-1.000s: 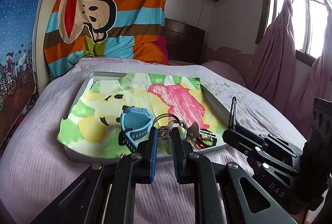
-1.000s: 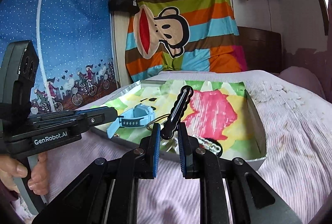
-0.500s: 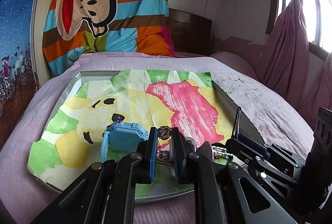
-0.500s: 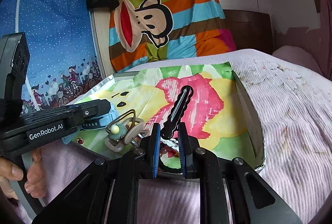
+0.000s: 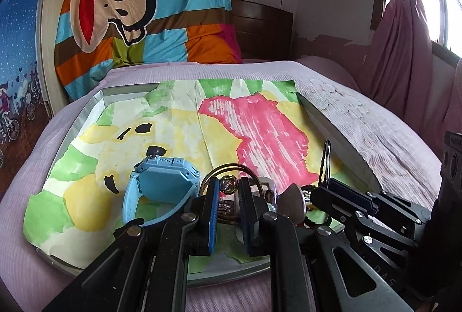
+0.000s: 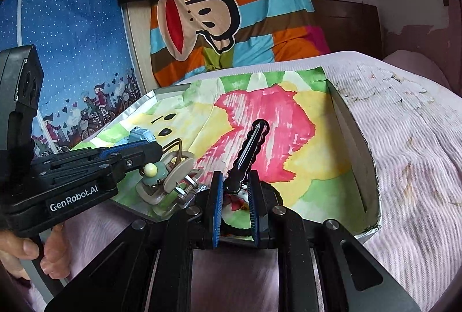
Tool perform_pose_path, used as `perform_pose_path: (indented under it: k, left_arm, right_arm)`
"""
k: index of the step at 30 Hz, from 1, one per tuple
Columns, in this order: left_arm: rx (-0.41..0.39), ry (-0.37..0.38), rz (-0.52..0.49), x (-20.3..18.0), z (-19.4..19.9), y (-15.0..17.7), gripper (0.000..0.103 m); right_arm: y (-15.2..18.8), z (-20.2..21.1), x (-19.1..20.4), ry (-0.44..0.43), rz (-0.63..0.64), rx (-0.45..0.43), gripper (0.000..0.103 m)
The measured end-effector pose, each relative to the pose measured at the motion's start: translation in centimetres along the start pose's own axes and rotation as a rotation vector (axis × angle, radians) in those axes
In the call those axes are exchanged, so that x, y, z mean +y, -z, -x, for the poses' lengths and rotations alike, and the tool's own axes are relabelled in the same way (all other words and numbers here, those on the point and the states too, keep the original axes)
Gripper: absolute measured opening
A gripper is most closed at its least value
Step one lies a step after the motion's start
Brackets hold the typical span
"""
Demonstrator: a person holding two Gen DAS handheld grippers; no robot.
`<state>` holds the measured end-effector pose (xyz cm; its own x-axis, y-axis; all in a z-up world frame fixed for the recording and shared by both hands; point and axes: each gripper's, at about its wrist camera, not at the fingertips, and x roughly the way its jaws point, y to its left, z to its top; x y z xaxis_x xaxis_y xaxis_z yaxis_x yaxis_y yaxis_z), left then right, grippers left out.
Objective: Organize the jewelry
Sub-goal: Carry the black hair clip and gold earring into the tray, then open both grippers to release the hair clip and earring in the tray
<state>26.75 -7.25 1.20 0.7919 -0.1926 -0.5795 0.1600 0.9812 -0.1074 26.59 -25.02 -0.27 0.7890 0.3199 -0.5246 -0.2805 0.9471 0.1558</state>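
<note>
A silver tray lined with painted paper lies on the bed. In the left wrist view my left gripper is shut on a bronze wire bangle, its metal bead between the blue pads. A blue watch lies just to the left. In the right wrist view my right gripper is shut on a black wavy hair clip that points up over the tray's near edge. My left gripper shows there too, next to a beige clip with a green flower and pearl.
A dark beaded ring lies under the right gripper. The tray has raised walls, and the far half of its paper is bare. Pink bedding surrounds it, with a striped cartoon blanket at the headboard. A hand holds the left gripper.
Both grippers moved forward over the tray's near edge. The left fingers now have the bangle's bead between them. The right gripper still holds the black clip.
</note>
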Motion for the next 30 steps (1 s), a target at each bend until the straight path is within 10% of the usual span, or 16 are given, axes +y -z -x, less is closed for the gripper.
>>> perform_pose_path:
  k: [15,24,30]
  left_arm:
    - [0.021,0.012,0.024,0.6,0.5,-0.2,0.013]
    - [-0.038,0.024,0.077,1.4,2.1,-0.1,0.026]
    - [-0.095,0.024,0.100,1.7,4.1,-0.1,0.049]
  right_arm:
    - [-0.1,0.4,-0.2,0.041,0.012,0.015,0.015]
    - [0.0,2.0,-0.4,0.046,0.003,-0.042,0.016]
    - [-0.2,4.2,-0.7,0.052,-0.012,-0.118,0.034]
